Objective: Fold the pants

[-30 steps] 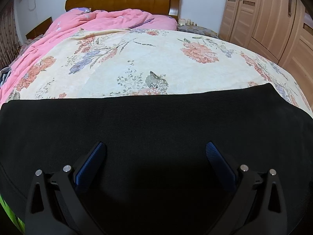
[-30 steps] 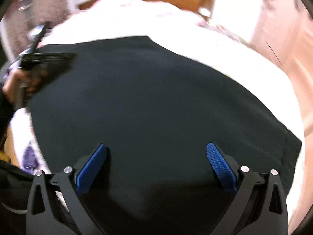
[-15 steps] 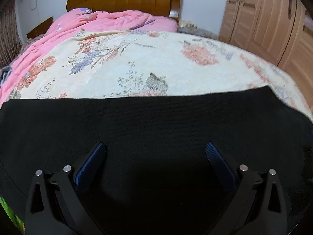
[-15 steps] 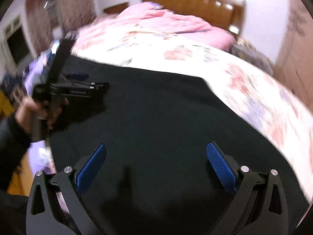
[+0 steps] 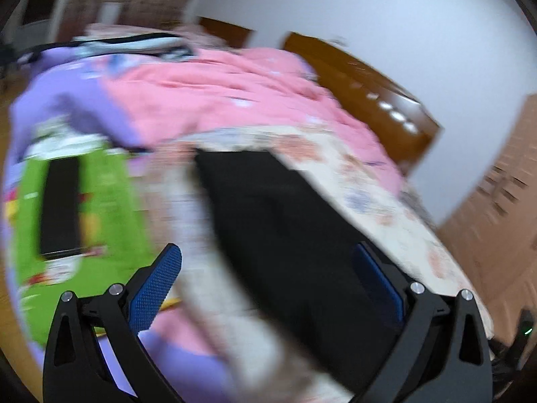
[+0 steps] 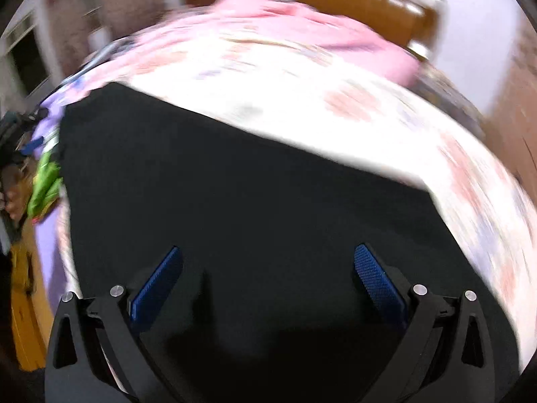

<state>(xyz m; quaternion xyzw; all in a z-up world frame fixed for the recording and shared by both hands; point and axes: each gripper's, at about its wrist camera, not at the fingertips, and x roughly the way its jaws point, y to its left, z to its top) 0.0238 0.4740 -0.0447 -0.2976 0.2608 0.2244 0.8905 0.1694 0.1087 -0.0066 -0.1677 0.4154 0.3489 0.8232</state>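
On the cream floral bedspread [image 6: 386,124], the black fabric pants [image 6: 255,201] lie flat as a neat rectangular slab, so most folding looks done. Both the left gripper [image 5: 268,285] and right gripper [image 6: 268,282] are spread wide, holding nothing; perhaps one final fold remains.

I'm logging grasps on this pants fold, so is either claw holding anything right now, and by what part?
Nothing is held. The left claw and right claw are both wide open, with no cloth between their fingers. The black pants lie flat on the floral bedspread.
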